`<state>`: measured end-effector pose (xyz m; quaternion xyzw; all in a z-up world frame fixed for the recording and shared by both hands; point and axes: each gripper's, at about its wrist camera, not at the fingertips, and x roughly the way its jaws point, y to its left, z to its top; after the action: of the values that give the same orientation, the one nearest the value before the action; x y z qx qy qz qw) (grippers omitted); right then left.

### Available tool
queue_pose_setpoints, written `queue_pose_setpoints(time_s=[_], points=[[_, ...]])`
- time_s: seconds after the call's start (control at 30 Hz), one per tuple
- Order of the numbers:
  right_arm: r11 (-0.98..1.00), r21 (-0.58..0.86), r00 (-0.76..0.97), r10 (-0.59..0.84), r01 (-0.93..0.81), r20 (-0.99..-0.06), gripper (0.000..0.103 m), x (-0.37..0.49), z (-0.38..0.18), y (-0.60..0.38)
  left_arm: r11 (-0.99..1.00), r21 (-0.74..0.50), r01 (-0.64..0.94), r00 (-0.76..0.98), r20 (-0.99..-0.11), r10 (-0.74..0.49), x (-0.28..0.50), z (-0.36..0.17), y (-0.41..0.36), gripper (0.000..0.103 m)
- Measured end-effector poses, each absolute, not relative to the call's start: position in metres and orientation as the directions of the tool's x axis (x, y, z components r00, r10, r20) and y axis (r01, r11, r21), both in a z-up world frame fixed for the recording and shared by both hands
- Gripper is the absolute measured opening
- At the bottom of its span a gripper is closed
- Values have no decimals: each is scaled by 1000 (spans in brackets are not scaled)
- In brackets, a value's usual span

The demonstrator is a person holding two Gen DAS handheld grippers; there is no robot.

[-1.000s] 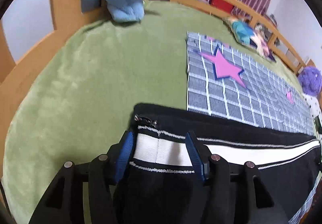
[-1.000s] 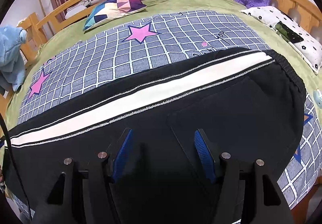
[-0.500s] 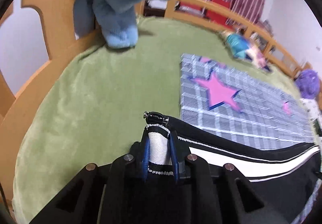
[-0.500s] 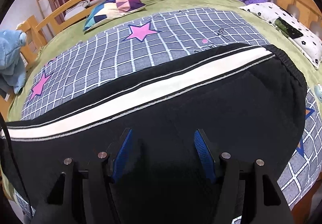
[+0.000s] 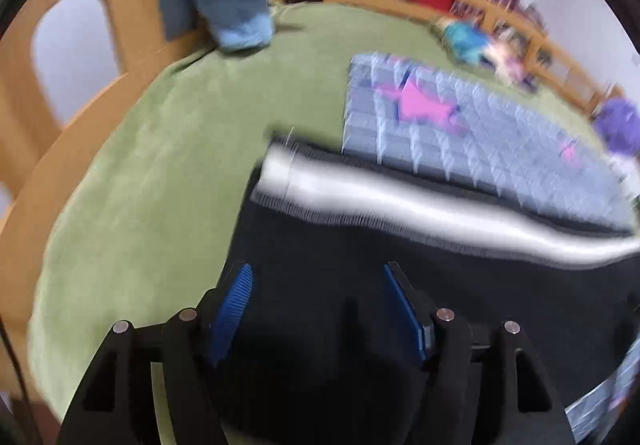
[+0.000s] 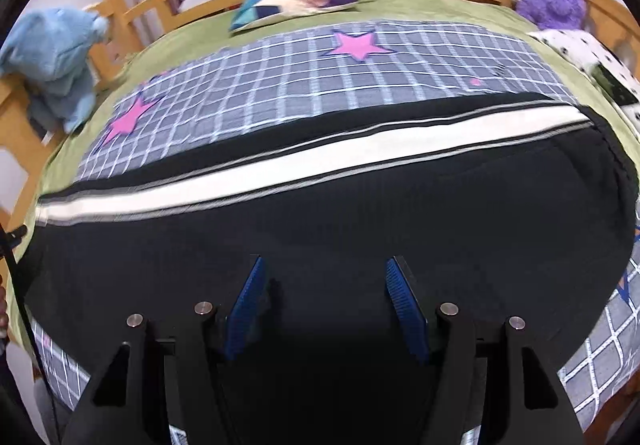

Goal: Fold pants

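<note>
**Hem released on the bed**

On the green bed [image 5: 132, 181], the black pants [image 6: 320, 221] lie flat across the checked sheet [image 6: 360, 73]. The left gripper [image 5: 316, 305] has just opened, releasing the striped hem; the right gripper [image 6: 324, 309] hovers spread, empty. This edge looks placed.

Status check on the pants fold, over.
Left gripper just opened, nothing pinched. Right gripper open over the pants. Pants flat on the grey checked sheet, unfolded. Nothing blocking.
</note>
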<state>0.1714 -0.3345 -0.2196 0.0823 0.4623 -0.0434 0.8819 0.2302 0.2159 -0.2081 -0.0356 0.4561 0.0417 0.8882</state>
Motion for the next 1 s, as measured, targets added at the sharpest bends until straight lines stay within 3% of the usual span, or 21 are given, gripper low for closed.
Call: queue_pose_setpoints(time_s=[0.1, 0.3, 0.63, 0.73, 0.77, 0.8, 0.93, 0.97, 1.0], points=[[994, 48, 555, -17, 103, -831, 63, 164, -226, -316, 986, 29, -163, 537, -836, 113, 206, -235, 232, 63], [993, 66, 561, 1, 95, -828, 63, 147, -224, -307, 979, -100, -176, 607, -794, 28, 157, -190, 248, 64], [992, 55, 601, -24, 114, -799, 63, 119, -204, -317, 906, -322, -274, 615, -783, -93, 149, -226, 270, 62], [988, 67, 599, -30, 140, -800, 63, 112, -206, -326, 884, -333, -327, 606, -792, -75, 164, -236, 275, 50], [987, 67, 597, -33, 145, -802, 63, 111, -208, -328, 885, -305, -352, 594, -804, -41, 169, -239, 275, 26], [986, 68, 594, -36, 151, -804, 63, 110, -210, -330, 895, -249, -370, 578, -816, 12, 171, -240, 274, 19], [982, 80, 577, -34, 170, -816, 63, 105, -219, -338, 898, -253, -361, 584, -812, 6, 164, -239, 276, 19], [982, 82, 578, -33, 171, -815, 63, 105, -219, -339, 897, -257, -359, 581, -814, -1, 162, -239, 276, 21], [982, 83, 579, -33, 172, -815, 63, 106, -220, -340, 892, -279, -357, 579, -815, -23, 161, -237, 276, 30]])
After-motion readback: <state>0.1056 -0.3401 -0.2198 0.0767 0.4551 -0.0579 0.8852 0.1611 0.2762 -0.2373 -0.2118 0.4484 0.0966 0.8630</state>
